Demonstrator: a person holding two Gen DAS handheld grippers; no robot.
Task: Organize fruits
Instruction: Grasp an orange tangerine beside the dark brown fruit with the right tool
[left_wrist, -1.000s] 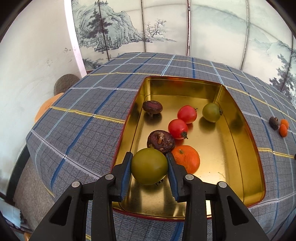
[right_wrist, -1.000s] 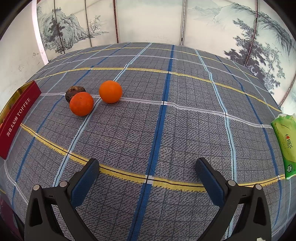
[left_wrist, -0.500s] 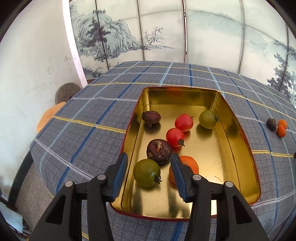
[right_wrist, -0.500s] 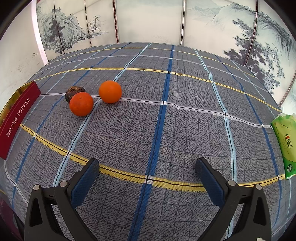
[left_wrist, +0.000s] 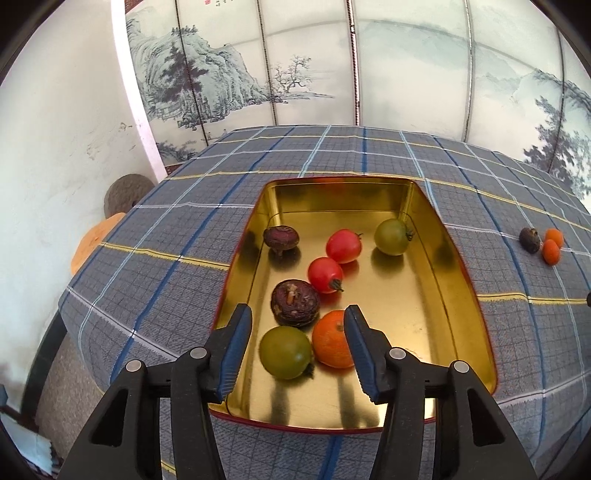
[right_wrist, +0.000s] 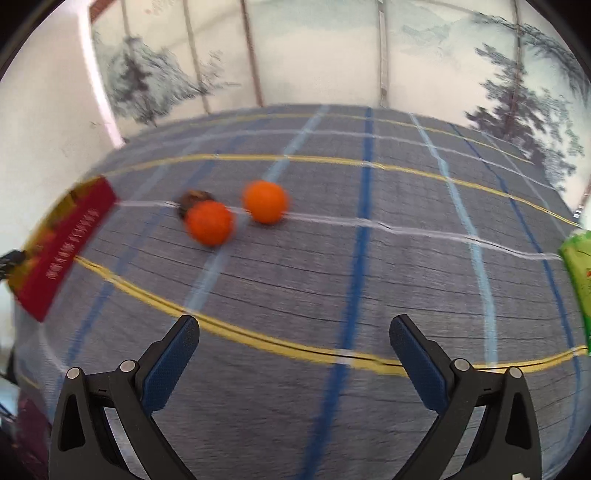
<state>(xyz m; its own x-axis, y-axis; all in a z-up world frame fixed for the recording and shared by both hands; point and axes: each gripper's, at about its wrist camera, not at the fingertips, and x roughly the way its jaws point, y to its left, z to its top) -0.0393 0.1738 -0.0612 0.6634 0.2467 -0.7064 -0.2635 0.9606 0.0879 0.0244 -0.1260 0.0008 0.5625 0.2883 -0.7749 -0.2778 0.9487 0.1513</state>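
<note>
The left gripper (left_wrist: 297, 349) hangs above the near end of the gold tin (left_wrist: 476, 314), its blue-padded jaws spread wide and holding nothing. Between and just below its fingertips a green tomato (left_wrist: 285, 352) lies on the tin floor, clear of both pads, touching an orange tangerine (left_wrist: 331, 344) that sits partly behind the right finger. Just ahead of these rests a dark wrinkled fruit (left_wrist: 295, 302), and further ahead two red tomatoes (left_wrist: 325, 274) sit close together. A second dark fruit (left_wrist: 281, 238) lies ahead to the left and another green tomato (left_wrist: 391, 236) ahead to the right, near the tin's far wall. The tin stands on a desk covered by a grey checked cloth (left_wrist: 166, 266).

The right gripper (right_wrist: 294, 338) hovers over bare cloth, jaws wide apart and empty. The view is blurred. Well ahead and to its left lie two orange fruits (right_wrist: 264, 201) near one another, with a small dark fruit (right_wrist: 192, 199) partly hidden behind the left one. Far to the left is the tin's red side; at the right edge lies a green packet (right_wrist: 578, 273).
</note>
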